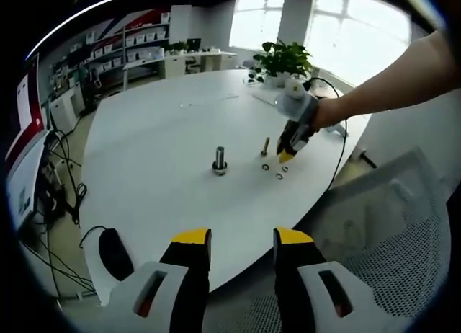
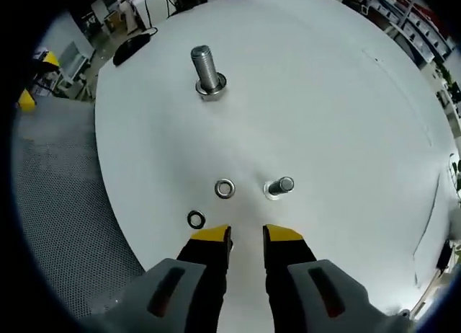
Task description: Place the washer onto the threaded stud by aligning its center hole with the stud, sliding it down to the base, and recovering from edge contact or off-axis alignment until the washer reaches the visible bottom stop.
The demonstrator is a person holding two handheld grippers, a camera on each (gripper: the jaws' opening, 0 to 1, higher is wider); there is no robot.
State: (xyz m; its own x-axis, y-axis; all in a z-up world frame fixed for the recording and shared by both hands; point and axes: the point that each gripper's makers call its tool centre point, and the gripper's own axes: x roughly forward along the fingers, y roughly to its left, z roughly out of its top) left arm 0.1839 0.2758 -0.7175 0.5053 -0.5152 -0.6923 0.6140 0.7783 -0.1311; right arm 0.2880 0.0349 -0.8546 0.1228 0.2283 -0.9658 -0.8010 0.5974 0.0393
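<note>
On the white table (image 2: 346,95), two washers (image 2: 225,189) (no writing legible) flank a stud (image 2: 279,187).

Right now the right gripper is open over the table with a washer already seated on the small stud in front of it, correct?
Not quite. The right gripper is open over the table, but the washer lies flat on the table beside the small stud, not on it. The right gripper view shows this.
</note>
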